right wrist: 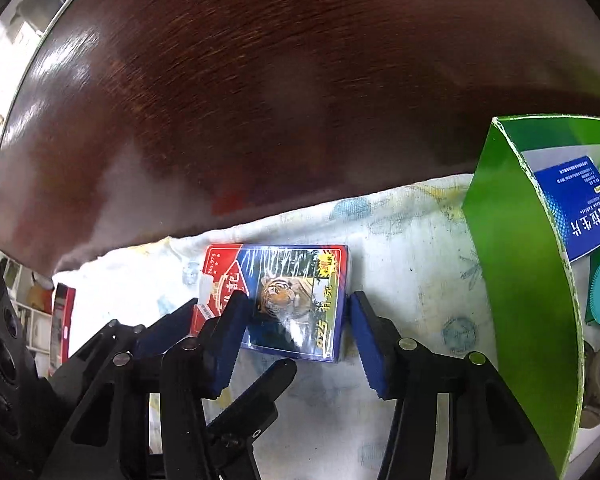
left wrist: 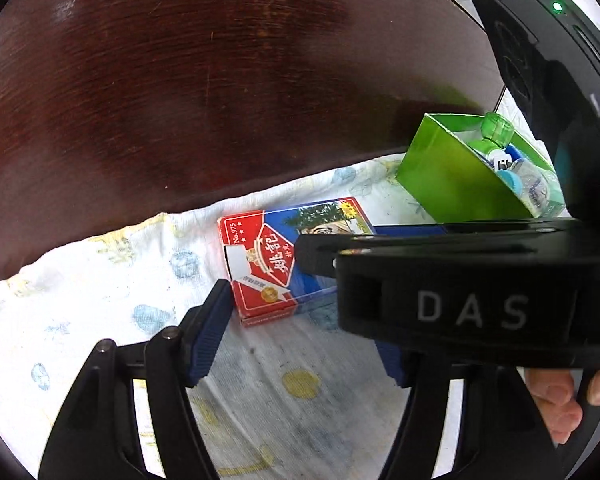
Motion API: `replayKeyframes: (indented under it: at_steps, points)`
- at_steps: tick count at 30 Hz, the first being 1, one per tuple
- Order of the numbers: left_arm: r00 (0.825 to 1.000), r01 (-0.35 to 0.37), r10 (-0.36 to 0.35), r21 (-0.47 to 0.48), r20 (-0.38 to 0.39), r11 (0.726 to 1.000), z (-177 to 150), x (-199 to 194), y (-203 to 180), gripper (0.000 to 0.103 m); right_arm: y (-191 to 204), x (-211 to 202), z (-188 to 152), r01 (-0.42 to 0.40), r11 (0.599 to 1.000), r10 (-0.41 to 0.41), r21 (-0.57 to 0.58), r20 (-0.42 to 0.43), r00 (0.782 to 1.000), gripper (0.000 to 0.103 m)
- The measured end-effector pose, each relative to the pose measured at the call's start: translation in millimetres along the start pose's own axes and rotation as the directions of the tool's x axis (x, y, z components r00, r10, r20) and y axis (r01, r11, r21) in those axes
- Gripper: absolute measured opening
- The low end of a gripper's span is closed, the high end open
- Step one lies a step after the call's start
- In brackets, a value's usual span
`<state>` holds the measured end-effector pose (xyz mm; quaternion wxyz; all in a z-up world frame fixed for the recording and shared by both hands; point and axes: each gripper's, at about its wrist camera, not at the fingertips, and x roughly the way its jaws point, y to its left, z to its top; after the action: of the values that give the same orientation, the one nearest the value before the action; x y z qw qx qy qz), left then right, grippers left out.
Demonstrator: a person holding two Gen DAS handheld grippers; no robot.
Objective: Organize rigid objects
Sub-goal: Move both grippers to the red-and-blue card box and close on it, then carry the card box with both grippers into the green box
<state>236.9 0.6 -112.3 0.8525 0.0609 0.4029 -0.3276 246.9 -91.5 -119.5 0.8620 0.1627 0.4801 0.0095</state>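
- A sealed playing-card pack (right wrist: 296,300) with a tiger picture lies flat on a printed white cloth (right wrist: 412,240); it sits just inside the cloth's far edge, where the dark wooden tabletop (right wrist: 260,80) begins
- Right tool (right wrist: 296,328): spread wide, blue pads either side of the pack, not gripping
- Left tool (left wrist: 300,332): released, near the pack's red end
- Green open box (right wrist: 512,248) of small items stands to the right
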Motion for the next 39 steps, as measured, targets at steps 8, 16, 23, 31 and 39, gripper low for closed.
replayKeyframes:
  at_steps: [8, 16, 23, 31, 39]
  points:
    - [0.999, -0.038, 0.038, -0.003, -0.005, 0.999, 3, -10, -10, 0.064, -2, -14, -6, -0.034, 0.999, 0.034, -0.006, -0.004, 0.999, 0.052]
    - [0.995, -0.067, 0.065, 0.020, 0.071, 0.998, 7, -48, -31, 0.063, 5, -60, -14, -0.062, 0.997, 0.066, -0.056, 0.086, 0.994, 0.052]
    - [0.987, -0.093, 0.083, 0.074, 0.136, 0.993, 14, -76, -66, 0.063, -3, -109, -22, -0.070, 0.995, 0.083, -0.076, 0.179, 0.980, 0.052]
    - [0.982, -0.095, 0.067, 0.148, 0.179, 0.984, 25, -89, -116, 0.063, -31, -157, -32, -0.059, 0.997, 0.072, -0.058, 0.277, 0.958, 0.052]
    - [0.984, -0.051, 0.011, 0.227, 0.175, 0.973, 46, -72, -172, 0.063, -85, -191, -36, -0.033, 0.999, 0.029, 0.007, 0.339, 0.940, 0.052]
